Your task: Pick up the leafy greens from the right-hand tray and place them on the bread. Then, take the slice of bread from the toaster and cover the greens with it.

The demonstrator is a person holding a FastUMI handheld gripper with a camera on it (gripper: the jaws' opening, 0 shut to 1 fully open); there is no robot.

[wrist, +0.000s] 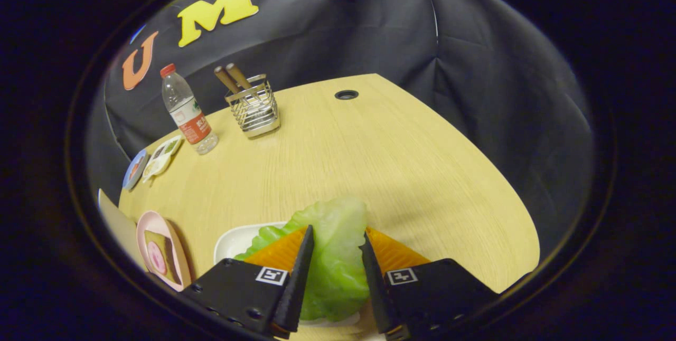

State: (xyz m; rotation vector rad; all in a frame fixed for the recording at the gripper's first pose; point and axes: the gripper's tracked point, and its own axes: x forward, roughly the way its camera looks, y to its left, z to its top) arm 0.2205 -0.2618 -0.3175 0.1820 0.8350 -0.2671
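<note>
The gripper [337, 240] has its two fingers [301, 272] standing a little apart, and one leaf of leafy greens [334, 256] lies between them. Each finger seems to touch one side of the leaf, but whether they press it firmly I cannot tell. The leaf tip reaches out just beyond the fingertips. Under the leaf, on its left side, there is one white tray [235, 240] on the wooden bench [380, 161].

At the near left corner of the bench stands one pink plate [158, 248] with one slice of bread on it, and something pink and round lies on the bread. Farther along the left side I count two more small dishes: one white divided dish [162, 157] and one round blue dish [135, 168] just beside it. Near them stands one clear plastic bottle [186, 110] with a red cap, upright. To its right is one metal wire holder [254, 107] with two wooden handles [232, 78] inside. Far on the bench there is one round cable hole [346, 94].
</note>
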